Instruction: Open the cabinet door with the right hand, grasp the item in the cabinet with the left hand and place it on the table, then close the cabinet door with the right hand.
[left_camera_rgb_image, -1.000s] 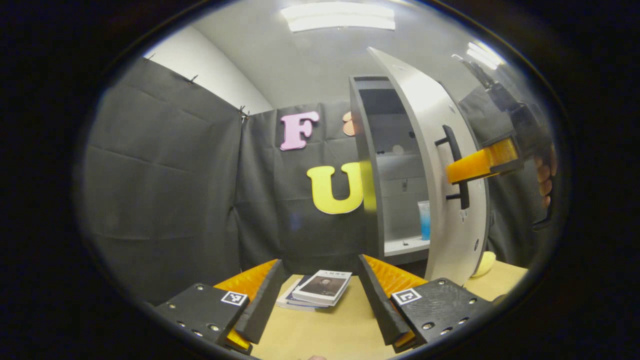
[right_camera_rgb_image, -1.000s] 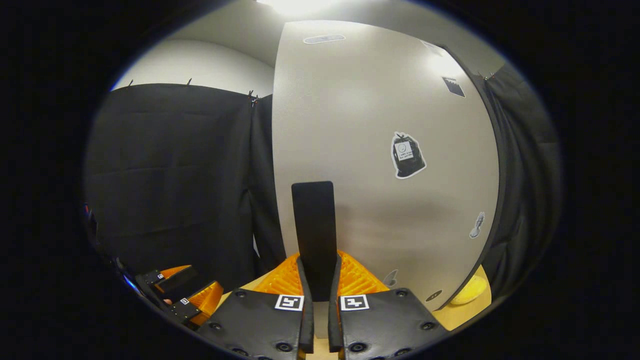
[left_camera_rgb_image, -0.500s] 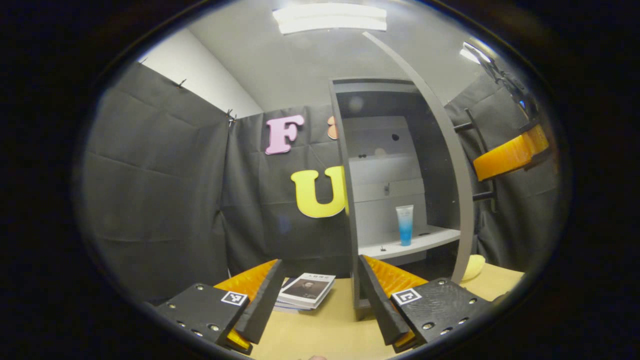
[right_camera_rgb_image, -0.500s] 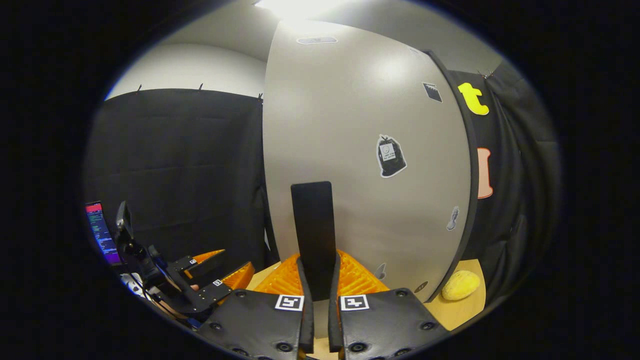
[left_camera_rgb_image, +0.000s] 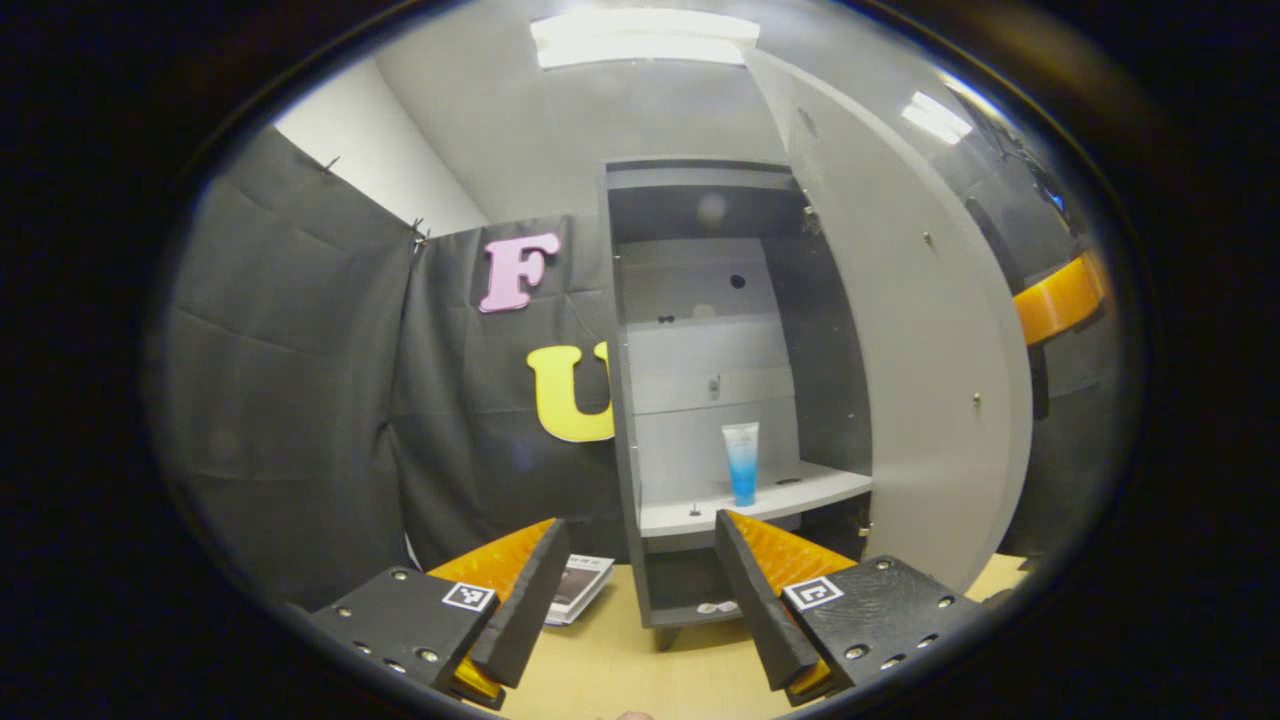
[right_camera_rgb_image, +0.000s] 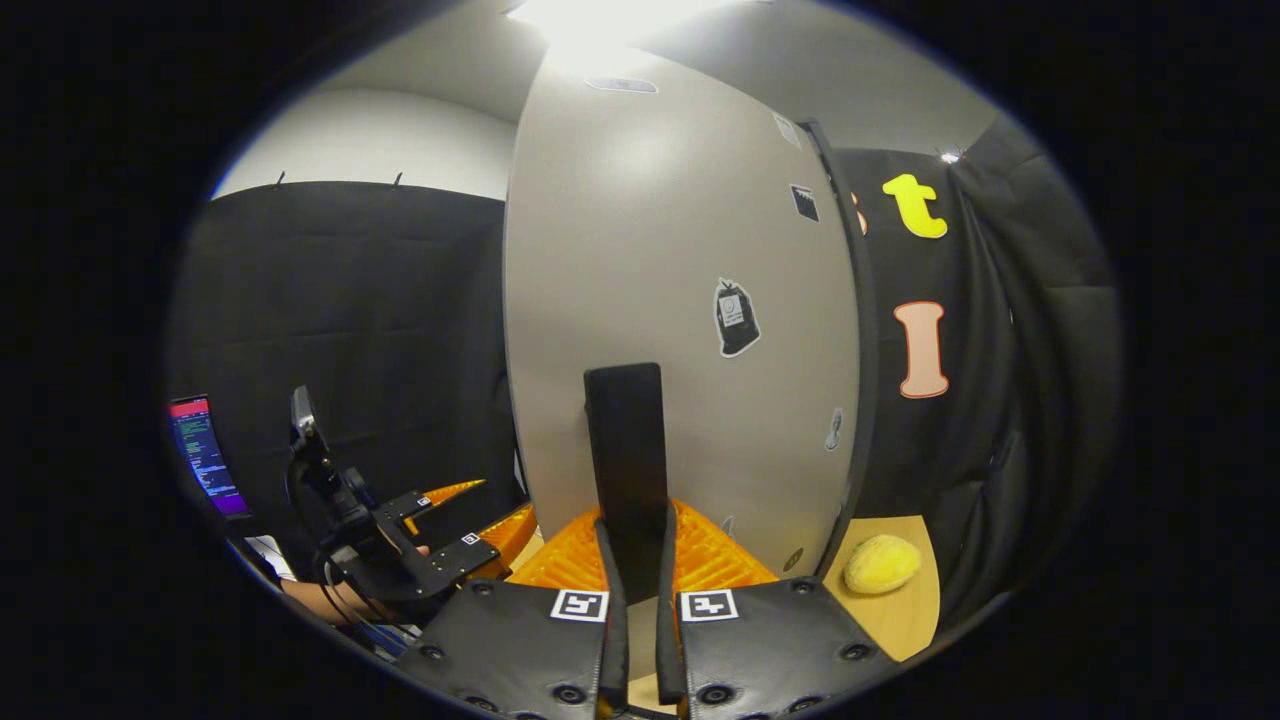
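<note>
In the centre of the left gripper view:
Cabinet: tall grey cabinet (left_camera_rgb_image: 628, 400), its pale grey door (left_camera_rgb_image: 900, 330) swung wide.
Item: blue-and-white upright tube (left_camera_rgb_image: 741, 462) on the lower shelf, ahead, slightly right of my left gripper (left_camera_rgb_image: 640, 585).
Left gripper: jaws apart, empty, nearer.
Right gripper (right_camera_rgb_image: 636, 560): clamped on the flat black door handle (right_camera_rgb_image: 628, 450).

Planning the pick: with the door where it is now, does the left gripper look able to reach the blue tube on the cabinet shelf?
Probably yes. The cabinet door is swung wide to the side, and the blue tube stands upright on the shelf with nothing before it. The left gripper is open and faces the opening.
</note>
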